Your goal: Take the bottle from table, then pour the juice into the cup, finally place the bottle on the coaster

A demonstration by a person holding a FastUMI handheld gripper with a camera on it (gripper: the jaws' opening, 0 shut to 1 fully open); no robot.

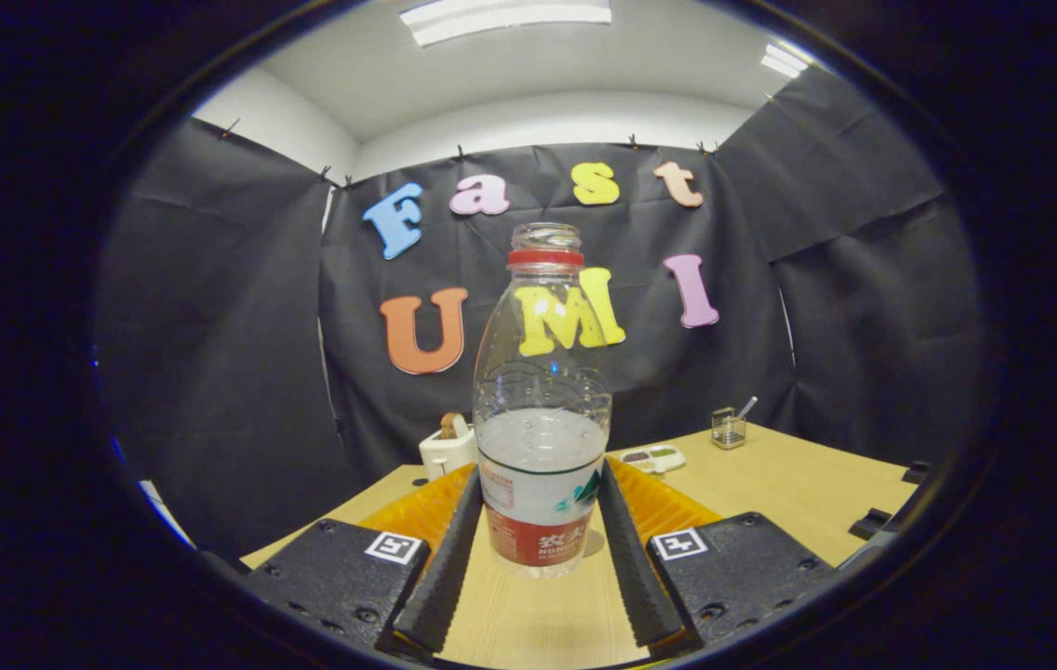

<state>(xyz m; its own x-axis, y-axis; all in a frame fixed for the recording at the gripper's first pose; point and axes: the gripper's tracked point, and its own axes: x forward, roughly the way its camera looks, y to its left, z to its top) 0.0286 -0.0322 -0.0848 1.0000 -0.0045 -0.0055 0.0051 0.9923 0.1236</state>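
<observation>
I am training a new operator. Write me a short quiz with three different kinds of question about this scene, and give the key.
1. True or false: the bottle stands upright between the fingers of the gripper.
2. What stands beyond the bottle near the cloth wall? A) a white toaster B) a kettle C) a laptop
3. Fill in: the bottle has no ____ on its neck.

Key: 1 true; both fingers press its sides. 2 A. 3 cap.
</observation>
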